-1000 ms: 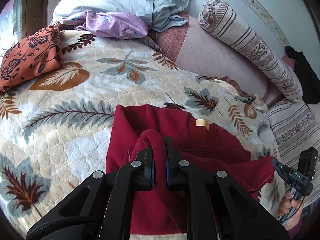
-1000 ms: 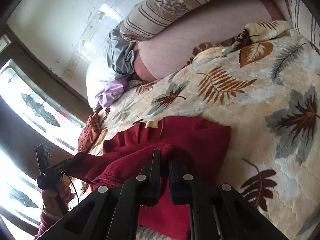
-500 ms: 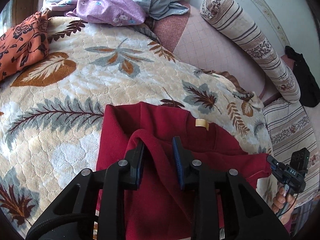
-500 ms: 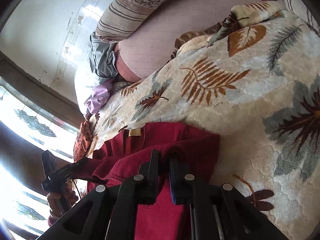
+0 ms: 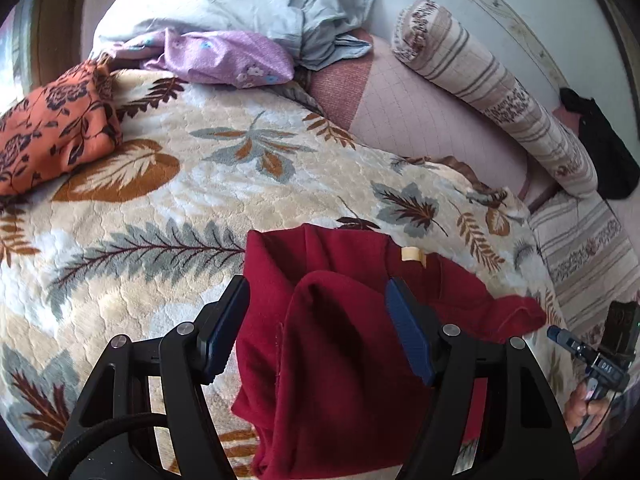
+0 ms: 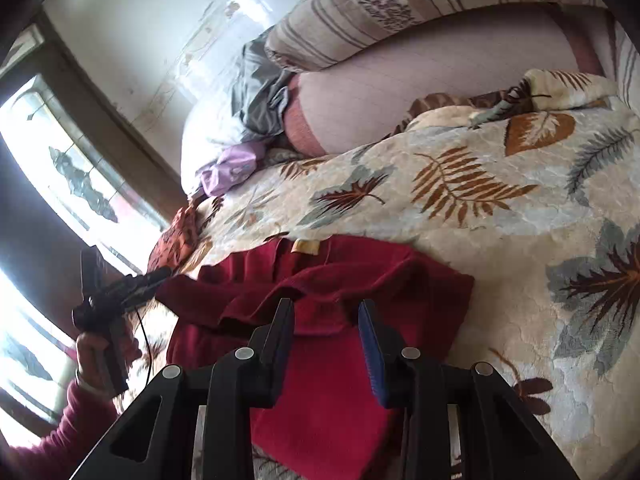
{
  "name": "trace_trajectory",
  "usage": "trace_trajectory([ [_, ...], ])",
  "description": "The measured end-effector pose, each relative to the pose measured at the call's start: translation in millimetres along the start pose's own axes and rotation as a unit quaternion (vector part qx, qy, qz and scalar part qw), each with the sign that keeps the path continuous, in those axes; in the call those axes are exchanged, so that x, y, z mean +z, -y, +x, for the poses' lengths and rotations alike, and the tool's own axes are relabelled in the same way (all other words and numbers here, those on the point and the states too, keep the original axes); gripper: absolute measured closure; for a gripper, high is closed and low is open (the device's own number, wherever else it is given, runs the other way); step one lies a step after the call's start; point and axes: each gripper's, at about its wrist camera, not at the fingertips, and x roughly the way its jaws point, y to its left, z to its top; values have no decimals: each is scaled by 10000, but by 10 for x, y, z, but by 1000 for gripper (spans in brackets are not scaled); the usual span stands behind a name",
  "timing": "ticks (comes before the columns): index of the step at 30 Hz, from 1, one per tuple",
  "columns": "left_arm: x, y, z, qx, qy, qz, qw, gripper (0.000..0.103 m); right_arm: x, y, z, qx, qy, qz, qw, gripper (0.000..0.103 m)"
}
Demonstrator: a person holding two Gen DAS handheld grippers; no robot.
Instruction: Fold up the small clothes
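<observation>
Here the red top [image 5: 340, 340] lies part-folded on the leaf-patterned blanket [image 5: 160, 208] (its tan label faces up). The left claw [image 5: 318, 320] is opening wide around a fold; the right claw [image 6: 326, 332] is opening, pads clear of the cloth.

Soft daylight, window [image 6: 60, 184] glare blown out — fisheye bending, dark vignetted corners, focus fairly sharp
</observation>
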Motion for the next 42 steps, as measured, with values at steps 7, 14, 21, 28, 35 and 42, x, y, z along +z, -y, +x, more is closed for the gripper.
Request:
trace_trajectory([
  [7, -141, 147, -94, -641, -515, 1299, 9881, 32, -328, -109, 440, -318, -941, -773, 9920, 71],
  [14, -320, 318, 166, -1082, -1160, 1658, 9733, 32, -122, -66, 952, -590, -975, -888, 9895, 71],
  [21, -160, 285, 600, -501, -978, 974, 9892, 32, 295, 91, 1226, -758, -546, -336, 9951, 71],
  [28, -159, 133, 849, 4, -927, 383, 9950, 32, 470, 470, 1521, -1025, -508, 500, 9922, 71],
  [35, -281, 232, 675, 248, -759, 804, 9936, 32, 525, 365, 962, -1256, -58, 360, 9914, 70],
  [42, -369, 228, 363, 580, -569, 667, 9945, 32, 347, 441, 1196, -2027, -782, -5, 9761, 70],
])
